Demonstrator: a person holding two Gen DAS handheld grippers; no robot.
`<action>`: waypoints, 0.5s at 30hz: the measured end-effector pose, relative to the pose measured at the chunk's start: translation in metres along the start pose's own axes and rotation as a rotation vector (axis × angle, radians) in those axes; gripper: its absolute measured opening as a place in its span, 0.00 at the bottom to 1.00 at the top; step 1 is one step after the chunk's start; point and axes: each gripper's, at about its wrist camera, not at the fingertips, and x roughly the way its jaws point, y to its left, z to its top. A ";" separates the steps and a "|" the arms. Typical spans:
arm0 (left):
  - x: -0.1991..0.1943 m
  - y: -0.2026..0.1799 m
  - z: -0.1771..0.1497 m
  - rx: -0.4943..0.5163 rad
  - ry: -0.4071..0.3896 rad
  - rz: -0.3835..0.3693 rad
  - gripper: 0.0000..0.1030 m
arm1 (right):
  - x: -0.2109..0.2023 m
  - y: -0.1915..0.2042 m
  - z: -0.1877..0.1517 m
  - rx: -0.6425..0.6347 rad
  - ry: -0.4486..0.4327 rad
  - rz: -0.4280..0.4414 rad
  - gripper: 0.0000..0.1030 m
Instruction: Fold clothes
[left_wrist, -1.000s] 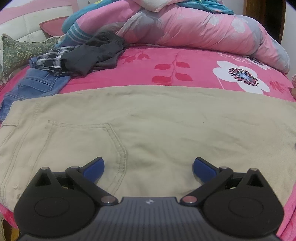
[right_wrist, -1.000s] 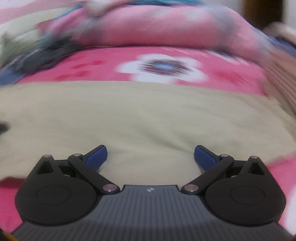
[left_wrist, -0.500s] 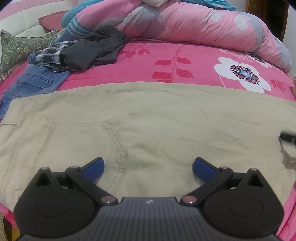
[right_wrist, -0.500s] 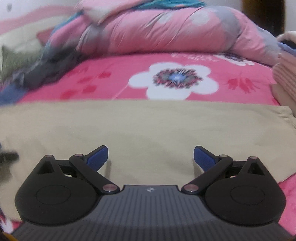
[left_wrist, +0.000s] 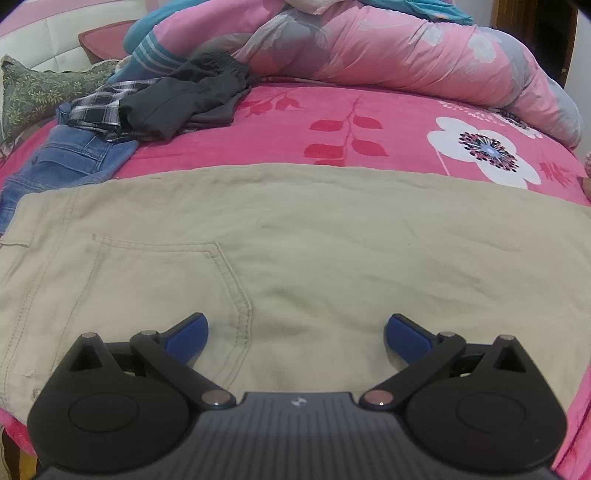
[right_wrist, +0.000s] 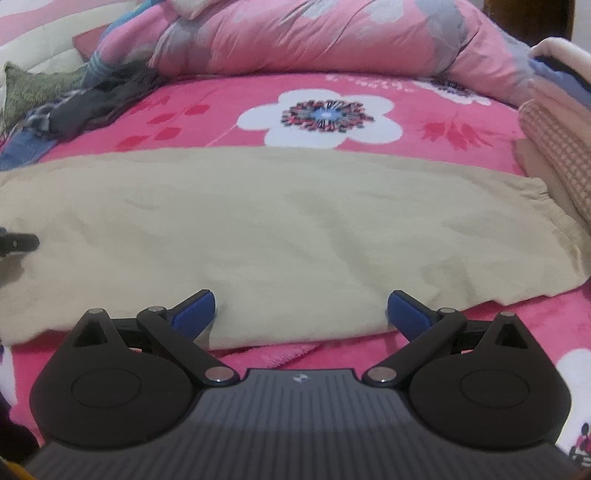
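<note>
Far left corner of the bed (left_wrist: 369, 110): unsorted pile, jeans (left_wrist: 66, 158), plaid shirt (left_wrist: 98, 109), dark garment (left_wrist: 184, 96), parked off the work area, likely waiting their turn. Pink duvet (left_wrist: 406, 55) is bunched along the far edge, which keeps the middle free.

Khaki trousers (left_wrist: 295, 240) lie flat across the near edge of the bed, already halved leg on leg by the look of it, waist and back pocket (left_wrist: 166, 280) at the left, hem toward the right, near a stack of folded items (right_wrist: 554, 155) at the right edge.

Left gripper (left_wrist: 295, 332) is over the pocket end, jaws wide, nothing between them. Right gripper (right_wrist: 299, 312) sits at the near edge of the leg end, jaws wide and empty. One tool per end probably sets up the next fold, hem to waist.

Versus 0.5 s ago: the left view has the same framing, but the dark tip at its right edge is gone. The right view has shifted lower and closer to the near edge of the trousers, and the hem corner now shows fully.
</note>
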 end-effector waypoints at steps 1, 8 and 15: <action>0.000 0.000 0.000 0.000 0.000 0.000 1.00 | -0.002 0.002 0.002 0.001 -0.013 0.003 0.97; 0.000 -0.001 0.000 0.000 -0.001 -0.002 1.00 | -0.006 0.023 0.014 -0.019 -0.081 0.034 0.93; 0.000 -0.001 -0.001 0.001 -0.003 -0.004 1.00 | 0.004 0.047 0.020 -0.028 -0.109 0.078 0.75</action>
